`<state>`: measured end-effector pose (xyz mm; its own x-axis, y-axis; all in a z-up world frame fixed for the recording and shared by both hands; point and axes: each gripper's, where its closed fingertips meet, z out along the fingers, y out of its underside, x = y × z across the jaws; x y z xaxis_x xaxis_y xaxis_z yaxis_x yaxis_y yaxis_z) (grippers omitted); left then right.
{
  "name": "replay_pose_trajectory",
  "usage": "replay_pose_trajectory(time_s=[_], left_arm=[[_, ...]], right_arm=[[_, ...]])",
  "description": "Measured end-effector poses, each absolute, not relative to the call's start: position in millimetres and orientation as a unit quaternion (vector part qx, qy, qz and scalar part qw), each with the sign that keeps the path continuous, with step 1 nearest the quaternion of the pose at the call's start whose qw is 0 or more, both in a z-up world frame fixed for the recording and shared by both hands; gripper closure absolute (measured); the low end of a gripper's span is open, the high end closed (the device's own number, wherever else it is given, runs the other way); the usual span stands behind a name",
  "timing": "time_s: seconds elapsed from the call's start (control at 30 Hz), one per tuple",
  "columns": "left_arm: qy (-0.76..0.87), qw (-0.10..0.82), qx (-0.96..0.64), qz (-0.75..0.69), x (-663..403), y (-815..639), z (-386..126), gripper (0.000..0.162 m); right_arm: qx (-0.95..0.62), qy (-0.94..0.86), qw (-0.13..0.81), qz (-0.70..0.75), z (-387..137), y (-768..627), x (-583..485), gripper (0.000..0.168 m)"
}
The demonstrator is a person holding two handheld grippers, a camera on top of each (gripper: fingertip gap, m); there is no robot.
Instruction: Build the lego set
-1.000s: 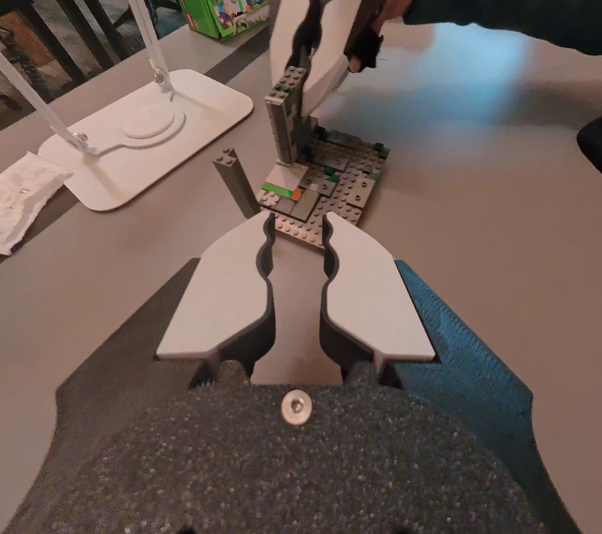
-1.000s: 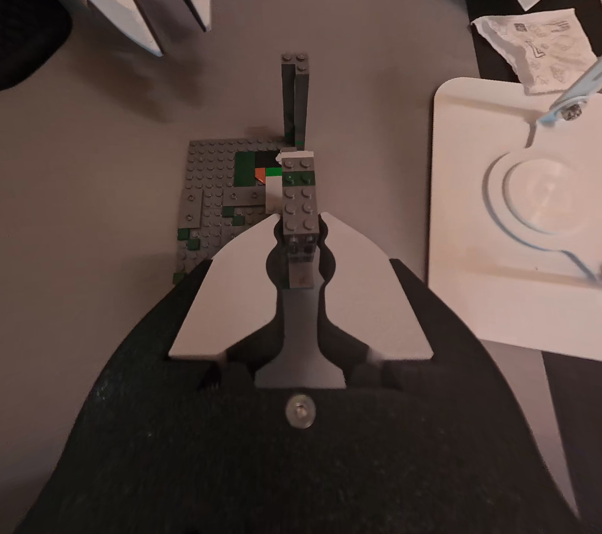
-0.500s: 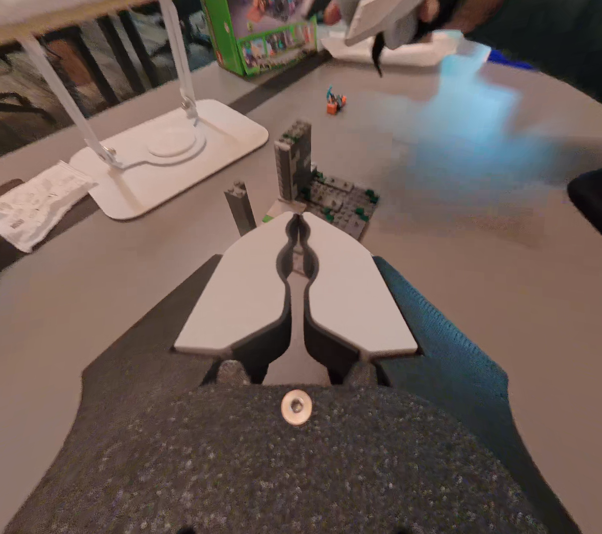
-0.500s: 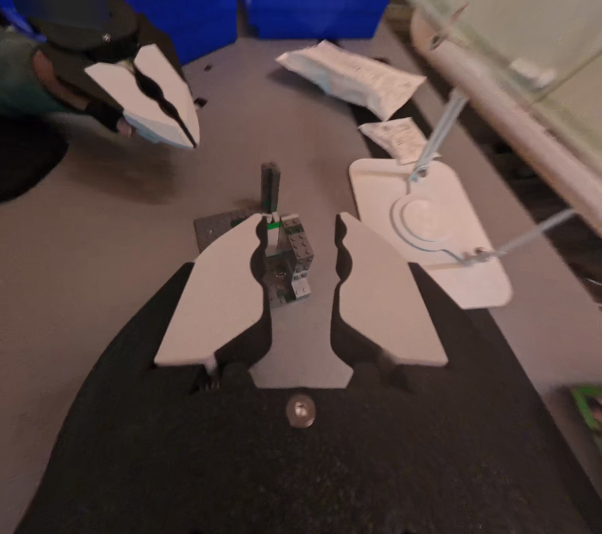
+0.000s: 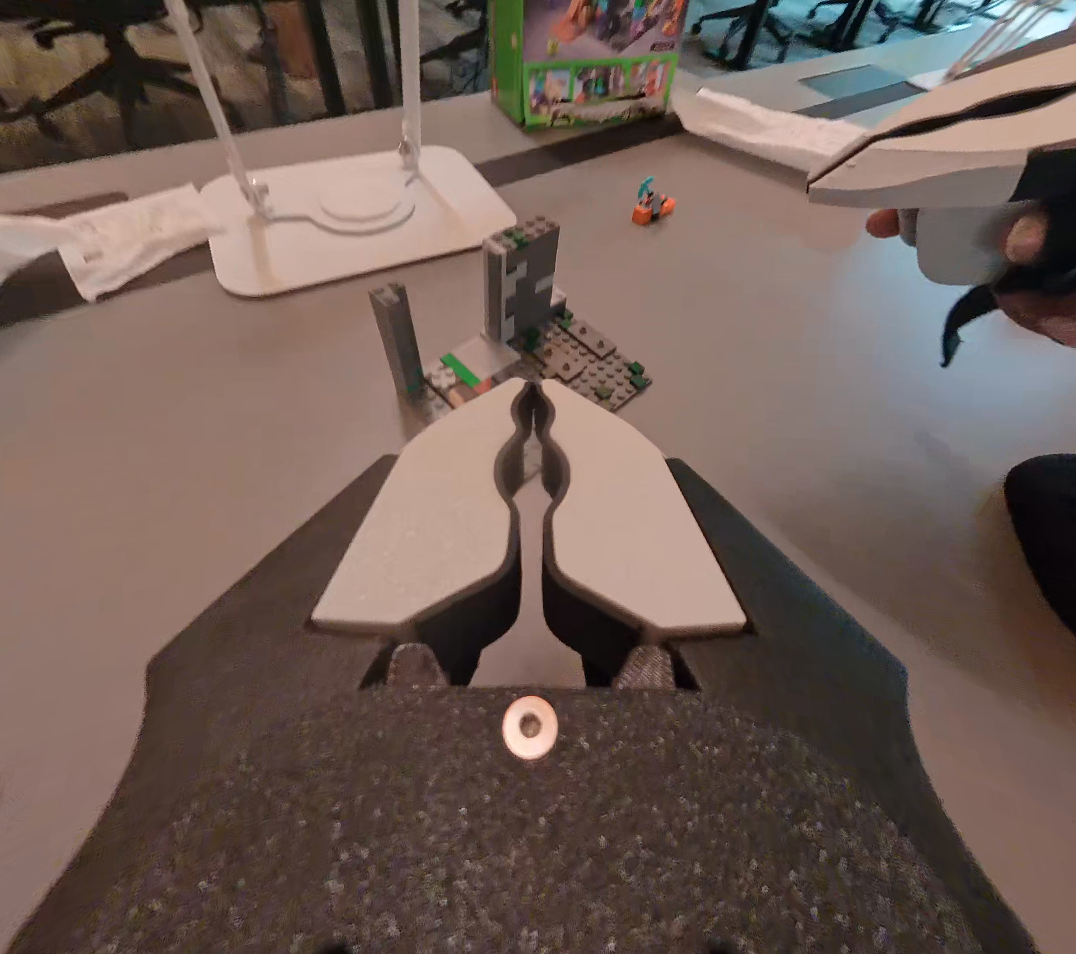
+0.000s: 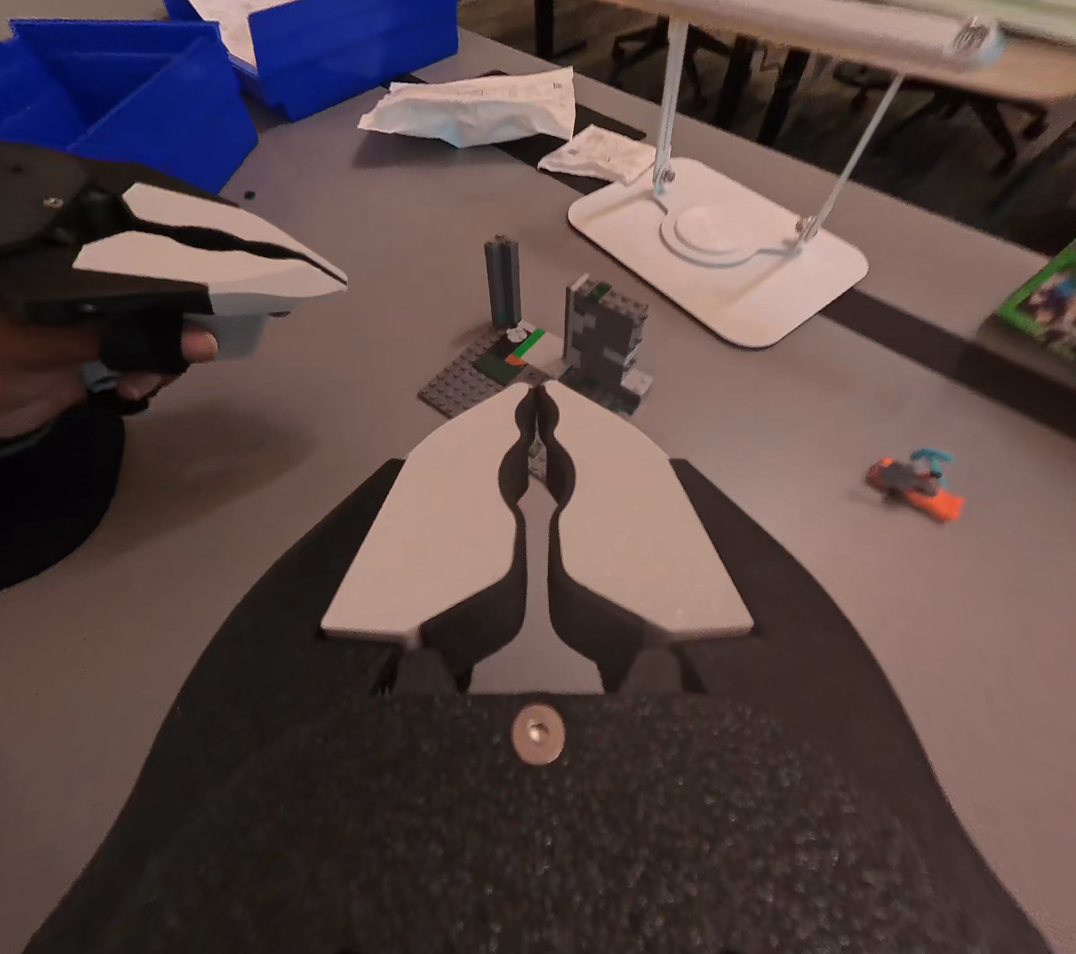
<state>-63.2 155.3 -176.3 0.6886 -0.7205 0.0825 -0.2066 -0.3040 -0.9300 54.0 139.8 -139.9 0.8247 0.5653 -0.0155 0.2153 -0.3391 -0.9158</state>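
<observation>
The lego build stands on the grey table: a grey studded baseplate (image 5: 588,373) with green bits, a tall grey-and-dark wall (image 5: 524,279) on its far side, and a thin grey pillar (image 5: 399,338) at its left corner. In the right wrist view the baseplate (image 6: 466,381), wall (image 6: 605,338) and pillar (image 6: 502,279) show from the other side. My left gripper (image 5: 533,390) is shut and empty, held back from the plate's near edge. My right gripper (image 6: 535,391) is shut and empty, also held back from the build. Each gripper also shows in the other's view, the right (image 5: 931,151) and the left (image 6: 233,262).
A white stand base (image 5: 349,227) sits behind the build, its tray overhead. A small orange and teal figure (image 6: 914,483) lies apart. The green set box (image 5: 594,23), white bags (image 6: 471,108) and blue bins (image 6: 326,23) stand at the table's far parts. Across from one pair of fingers to the other is roughly 12 cm.
The right gripper let go of the grey wall, which now stands on the baseplate, then drew back and shut. The left gripper shut and drew back too.
</observation>
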Motion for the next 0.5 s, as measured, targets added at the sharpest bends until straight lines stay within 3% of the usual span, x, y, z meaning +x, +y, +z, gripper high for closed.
replay_pose_trajectory(time_s=[0.5], left_arm=[[0.311,0.453,-0.828,-0.113,-88.4,156.6,-245.9,0.162]], right_arm=[[-0.860,-0.216,0.440,0.141,-237.8,138.0,36.1,0.168]])
